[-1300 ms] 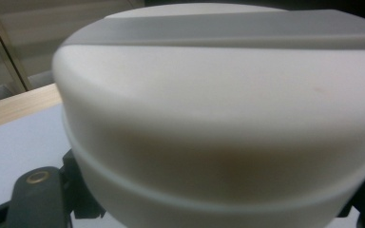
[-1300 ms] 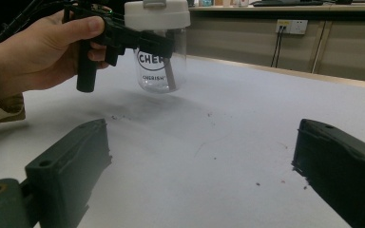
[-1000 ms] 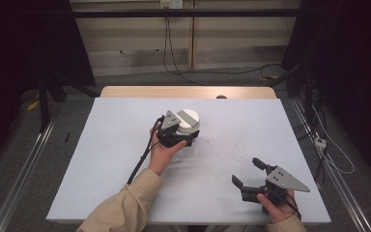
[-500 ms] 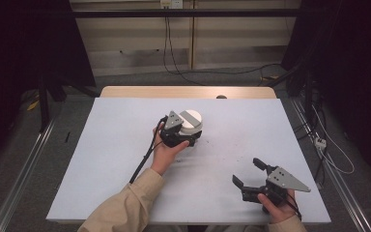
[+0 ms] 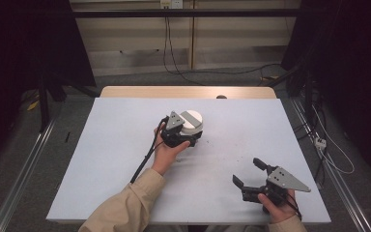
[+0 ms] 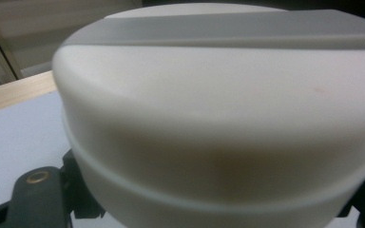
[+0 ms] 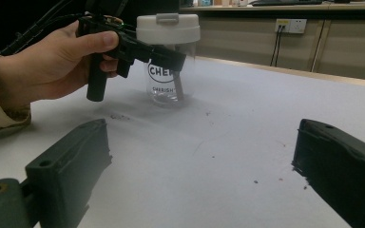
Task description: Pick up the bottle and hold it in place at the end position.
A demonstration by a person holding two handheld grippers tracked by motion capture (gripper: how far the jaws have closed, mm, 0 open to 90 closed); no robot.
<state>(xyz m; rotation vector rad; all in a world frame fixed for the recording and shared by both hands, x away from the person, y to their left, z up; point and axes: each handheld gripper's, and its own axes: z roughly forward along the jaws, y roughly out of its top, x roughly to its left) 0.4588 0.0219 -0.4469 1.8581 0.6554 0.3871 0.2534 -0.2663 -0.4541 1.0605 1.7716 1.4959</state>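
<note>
We see the upright jar [image 7: 168,61] directly between the left tool [image 5: 181,137] jaws, grip unclear; right tool [image 5: 252,176], jaws apart, sits well off.

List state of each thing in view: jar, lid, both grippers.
clear jar: upright on the table, looks empty.
white lid: on the jar, closed.
left gripper: jaws around the jar just under the lid; whether they are clamped on it cannot be told.
right gripper: open, holding nothing, low over the table near its front right.
</note>
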